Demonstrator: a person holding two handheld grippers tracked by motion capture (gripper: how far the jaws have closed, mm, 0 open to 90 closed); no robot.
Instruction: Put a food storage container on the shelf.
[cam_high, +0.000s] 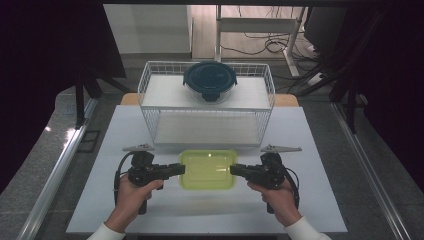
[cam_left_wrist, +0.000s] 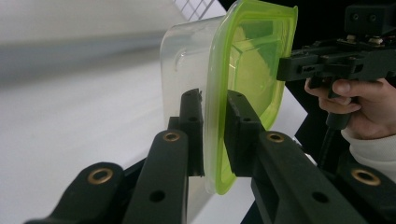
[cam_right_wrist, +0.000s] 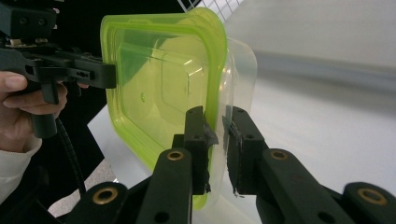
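Observation:
A clear rectangular container with a lime-green lid (cam_high: 207, 169) is held between both grippers just in front of the wire rack, slightly above the white table. My left gripper (cam_high: 181, 169) is shut on the container's left rim. In the left gripper view its jaws (cam_left_wrist: 215, 100) pinch the green lid edge (cam_left_wrist: 252, 65) and clear wall. My right gripper (cam_high: 234, 170) is shut on the right rim. The right gripper view shows its jaws (cam_right_wrist: 217, 116) clamping the lid and clear body (cam_right_wrist: 159, 79).
A white wire rack (cam_high: 150, 82) with two shelves stands at the back of the table (cam_high: 125, 125). On its top shelf sits a round container with a dark blue lid (cam_high: 210, 80). Bare table surface lies to either side and in front of the hands.

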